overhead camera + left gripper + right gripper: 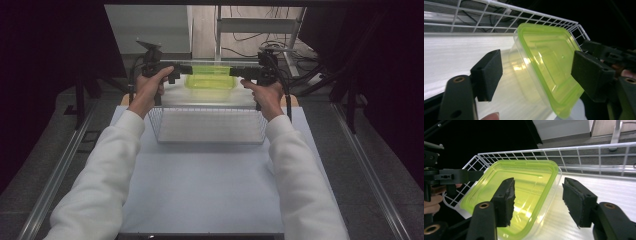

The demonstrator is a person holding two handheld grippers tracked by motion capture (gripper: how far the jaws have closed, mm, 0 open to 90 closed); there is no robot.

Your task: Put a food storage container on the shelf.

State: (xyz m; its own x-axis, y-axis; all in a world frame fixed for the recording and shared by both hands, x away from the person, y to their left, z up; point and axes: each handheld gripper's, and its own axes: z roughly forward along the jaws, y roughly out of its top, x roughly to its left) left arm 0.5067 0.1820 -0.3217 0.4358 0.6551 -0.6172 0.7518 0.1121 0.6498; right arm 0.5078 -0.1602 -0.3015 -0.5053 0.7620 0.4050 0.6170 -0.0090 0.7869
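A white table (pixel 200 190) is sitting amid dark curtains and floor cables; the left gripper (pixel 172 71) and right gripper (pixel 245 73) — jaws spread, unclenched — are flanking a green-lidded container (pixel 209 79) above a wire basket (pixel 207 125); gripper views are revealing its clear body.

No readable text, label, brand, number or sign in any view — none on green lid (pixel 549 65), clear container (pixel 524 195), wire basket (pixel 207 125) or black gripper pads (pixel 505 200). White table surface (pixel 200 190) plain — no markings legible. Background furniture and cables too blurred and small to show any lettering.
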